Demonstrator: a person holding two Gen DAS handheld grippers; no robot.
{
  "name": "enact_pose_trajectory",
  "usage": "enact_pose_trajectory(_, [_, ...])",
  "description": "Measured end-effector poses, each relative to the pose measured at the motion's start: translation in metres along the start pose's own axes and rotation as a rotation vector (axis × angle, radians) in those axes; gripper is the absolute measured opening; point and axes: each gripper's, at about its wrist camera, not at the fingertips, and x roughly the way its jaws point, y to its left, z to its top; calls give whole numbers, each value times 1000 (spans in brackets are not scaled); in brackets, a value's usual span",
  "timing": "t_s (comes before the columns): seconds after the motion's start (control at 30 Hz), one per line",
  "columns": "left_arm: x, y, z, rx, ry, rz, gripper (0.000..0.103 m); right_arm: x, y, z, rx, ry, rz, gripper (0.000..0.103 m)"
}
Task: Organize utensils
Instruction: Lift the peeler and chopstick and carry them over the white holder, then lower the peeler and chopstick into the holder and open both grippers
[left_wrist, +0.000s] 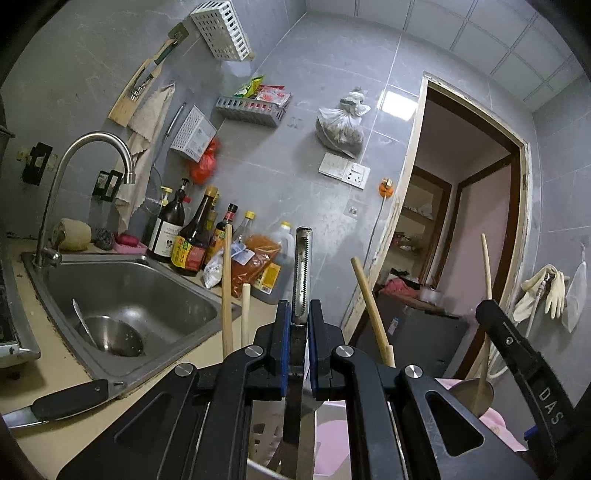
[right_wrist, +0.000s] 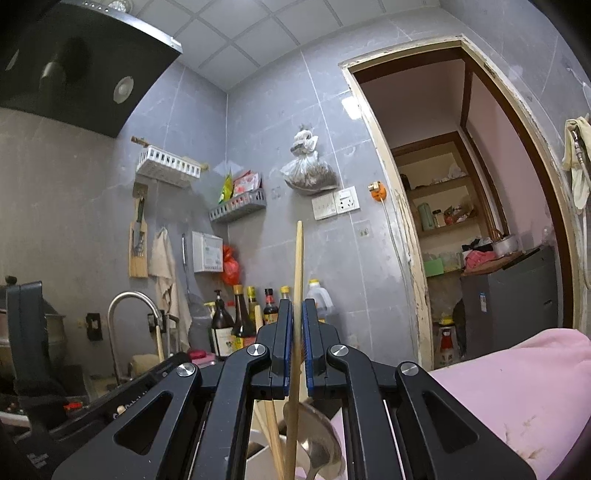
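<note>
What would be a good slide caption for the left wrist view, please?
Left gripper clamps an upright metal utensil handle among wooden handles, beside the sink.

Two claws: the left claw (left_wrist: 299, 321) and the right claw (right_wrist: 297, 332), each clamping one utensil. Between the left claw's jaws stands one metal handle (left_wrist: 303, 266). To its left rise two wooden handles (left_wrist: 226, 288), to its right two more. Left of them, one sink (left_wrist: 122, 273) with one tap (left_wrist: 92, 147). One black-handled knife (left_wrist: 66, 402) lies on the worktop (left_wrist: 48, 373), lower left.

Both claws (left_wrist: 299, 314) (right_wrist: 297, 314) clamped, near level
</note>
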Motion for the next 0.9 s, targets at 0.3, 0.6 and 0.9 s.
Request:
enact_pose_trajectory(0.3, [-12,4,8,-23,0,-11,16,-2,-1,-1,0,21,-1,6])
enact_pose_trajectory(0.6, [-24,1,18,-27,-3,-22,27,-4,-2,0,4,20,-3,18])
enact_pose_trajectory(0.9, [-29,-4,19,-25,0,-23,30,-12,-4,0,11,23,0,18])
